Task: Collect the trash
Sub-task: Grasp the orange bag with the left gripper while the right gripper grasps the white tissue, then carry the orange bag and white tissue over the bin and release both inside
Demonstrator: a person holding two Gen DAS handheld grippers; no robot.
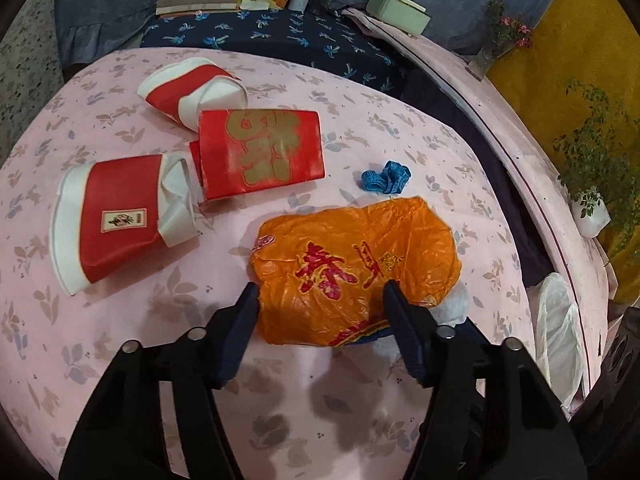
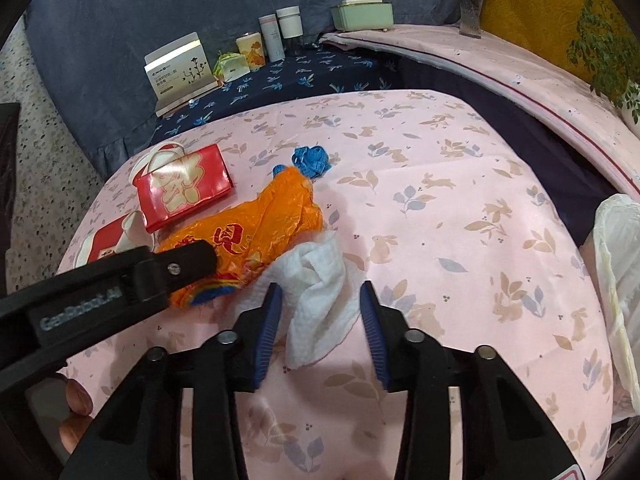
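An orange plastic bag (image 1: 356, 268) lies crumpled on the pink tablecloth (image 1: 120, 360); it also shows in the right wrist view (image 2: 256, 224). My left gripper (image 1: 320, 300) is open, its jaws on either side of the bag's near end. A white crumpled tissue (image 2: 320, 300) lies beside the bag. My right gripper (image 2: 320, 300) is open around the tissue. A blue crumpled scrap (image 1: 386, 176) lies behind the bag and shows in the right wrist view (image 2: 312, 160). Red paper bags (image 1: 260, 152) lie at the left.
A white trash bag (image 1: 560, 332) hangs at the table's right edge; it shows in the right wrist view (image 2: 616, 280). Boxes and bottles (image 2: 276, 36) stand on a dark cloth behind. A vase (image 2: 470, 8) and plants stand at the back right.
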